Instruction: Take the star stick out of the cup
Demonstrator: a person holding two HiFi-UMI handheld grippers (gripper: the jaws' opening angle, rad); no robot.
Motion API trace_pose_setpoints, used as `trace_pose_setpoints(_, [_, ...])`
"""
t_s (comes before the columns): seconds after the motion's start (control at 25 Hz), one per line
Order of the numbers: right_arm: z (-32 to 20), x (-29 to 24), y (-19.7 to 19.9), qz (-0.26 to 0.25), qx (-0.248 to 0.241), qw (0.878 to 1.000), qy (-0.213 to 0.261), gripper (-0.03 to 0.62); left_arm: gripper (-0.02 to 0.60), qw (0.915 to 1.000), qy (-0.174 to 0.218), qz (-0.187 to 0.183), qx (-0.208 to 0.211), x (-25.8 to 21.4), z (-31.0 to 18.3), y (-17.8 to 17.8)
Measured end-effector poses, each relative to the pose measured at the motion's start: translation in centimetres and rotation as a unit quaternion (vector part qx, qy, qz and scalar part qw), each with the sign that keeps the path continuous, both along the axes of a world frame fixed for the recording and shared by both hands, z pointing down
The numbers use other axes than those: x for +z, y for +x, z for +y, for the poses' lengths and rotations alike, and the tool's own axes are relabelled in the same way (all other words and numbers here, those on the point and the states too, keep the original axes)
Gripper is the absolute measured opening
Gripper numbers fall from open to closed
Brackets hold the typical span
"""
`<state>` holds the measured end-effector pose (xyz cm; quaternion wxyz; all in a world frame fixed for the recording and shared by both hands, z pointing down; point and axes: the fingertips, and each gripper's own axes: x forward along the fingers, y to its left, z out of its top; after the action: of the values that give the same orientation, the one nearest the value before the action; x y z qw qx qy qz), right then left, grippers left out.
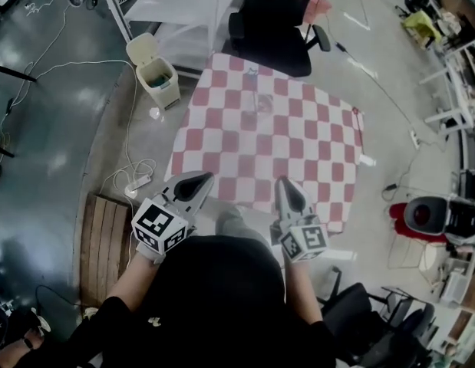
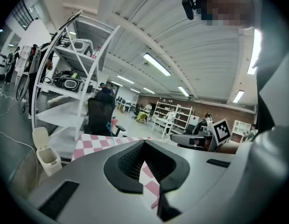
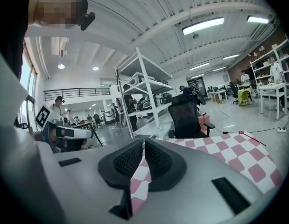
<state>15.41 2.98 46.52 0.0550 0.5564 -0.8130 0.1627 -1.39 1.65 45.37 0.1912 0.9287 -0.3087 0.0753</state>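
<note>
Left hand-held gripper [image 1: 200, 179] sits at the 6 o'clock edge of the checkered tabletop [image 1: 306, 159], jaws together, nothing between them. Right hand-held gripper [image 1: 284, 182] is beside it at the same edge, jaws together too, also empty. Both point toward 12 o'clock. A clear cup [image 1: 258, 100] stands upright near the 12 o'clock edge, well apart from both grippers, with the star stick [image 1: 253, 73] in it, star on top. Past the tabletop at 12 o'clock is a black office chair [image 1: 275, 21]. A lidded bin [image 1: 154, 71] sits on the floor at 10 o'clock.
</note>
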Motion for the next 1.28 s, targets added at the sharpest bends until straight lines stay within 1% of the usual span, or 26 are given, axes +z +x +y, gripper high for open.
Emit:
trace_pose_setpoints(0.28, [-4.6,-0.9,3.2,-0.019,-0.041,0.999,0.010,0.029,0.040,0.9994,-0.003,-0.010,-0.032,-0.7,-3.4,4.4])
trace_pose_setpoints(0.48, [-7.0,-0.6,5.1,-0.031,-0.064,0.997,0.005,0.029,0.040,0.9987,-0.008,-0.019,-0.048,-0.4,-5.2,7.0])
trace_pose_setpoints(0.72, [-8.8,0.1,6.0,-0.030,-0.091,0.995,0.003,0.029,0.040,0.9981,-0.017,-0.027,-0.053,0.3,-6.0,9.4])
trace_pose_setpoints(0.84, [-9.4,0.1,5.7,-0.029,-0.096,0.995,0.002,0.029,0.040,0.9981,-0.020,-0.028,-0.052,0.3,-6.5,9.5])
trace_pose_setpoints(1.0, [-10.1,0.6,5.5,-0.025,-0.088,0.996,-0.007,0.029,0.040,0.9982,-0.019,-0.024,-0.051,0.3,-7.3,8.8])
trace_pose_setpoints(1.28, [-12.3,0.8,3.5,0.000,-0.066,0.998,-0.019,0.029,0.040,0.9992,-0.019,-0.011,-0.034,0.3,-9.4,5.9])
